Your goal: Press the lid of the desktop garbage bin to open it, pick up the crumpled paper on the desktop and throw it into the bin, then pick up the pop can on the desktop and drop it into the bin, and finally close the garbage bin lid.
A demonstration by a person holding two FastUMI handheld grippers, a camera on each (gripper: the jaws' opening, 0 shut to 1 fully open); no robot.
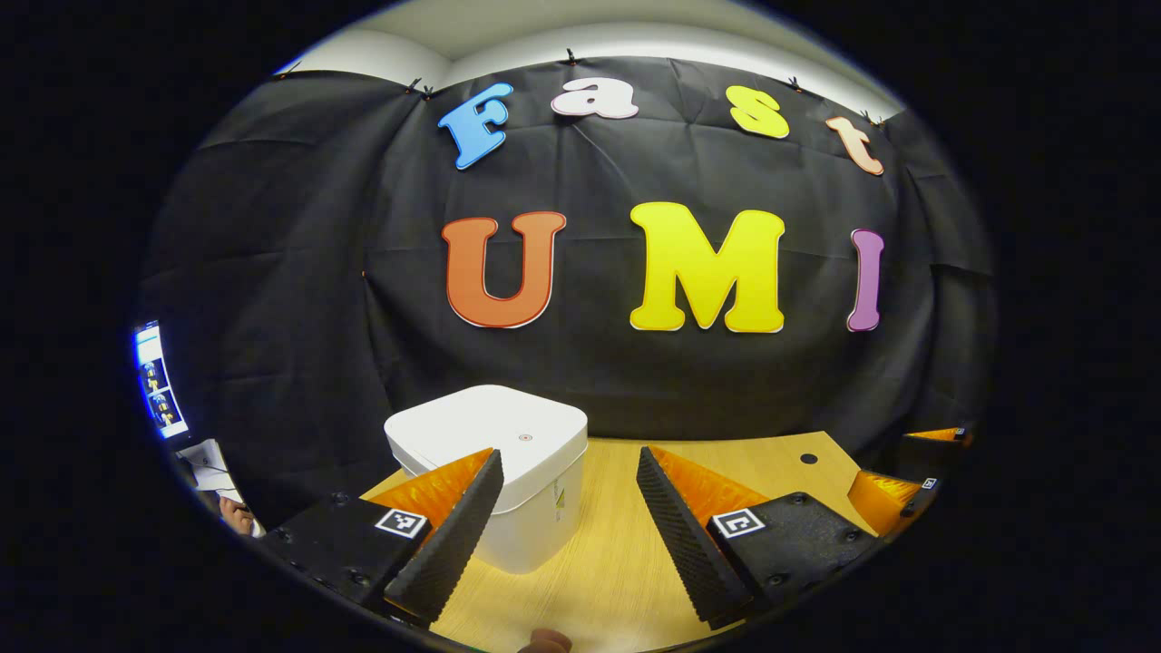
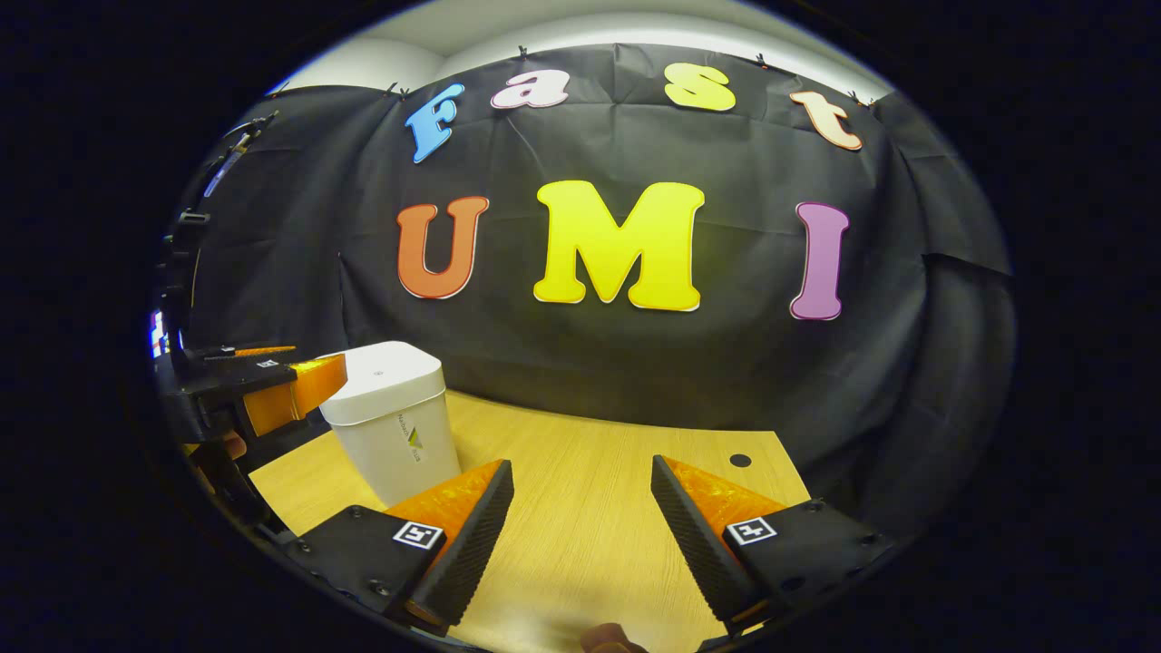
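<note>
A white square bin (image 1: 508, 472) with its lid down stands on the wooden desk (image 1: 617, 562), just beyond my left gripper (image 1: 570, 462), which is open with nothing between its fingers. A small round mark sits on the lid (image 1: 524, 437). In the right gripper view the same bin (image 2: 392, 422) stands at the left, lid shut, and my right gripper (image 2: 582, 476) hangs open over bare desk (image 2: 590, 508). The left gripper (image 2: 272, 385) shows there beside the bin, at its left. The right gripper (image 1: 907, 481) appears at the right edge of the left gripper view.
A small dark hole (image 2: 740, 461) marks the desk near its back right corner. The black cloth wall (image 2: 635, 363) closes off the back. A lit screen (image 1: 159, 381) and papers sit off the desk's left side. A fingertip (image 1: 549, 640) peeks in at the bottom.
</note>
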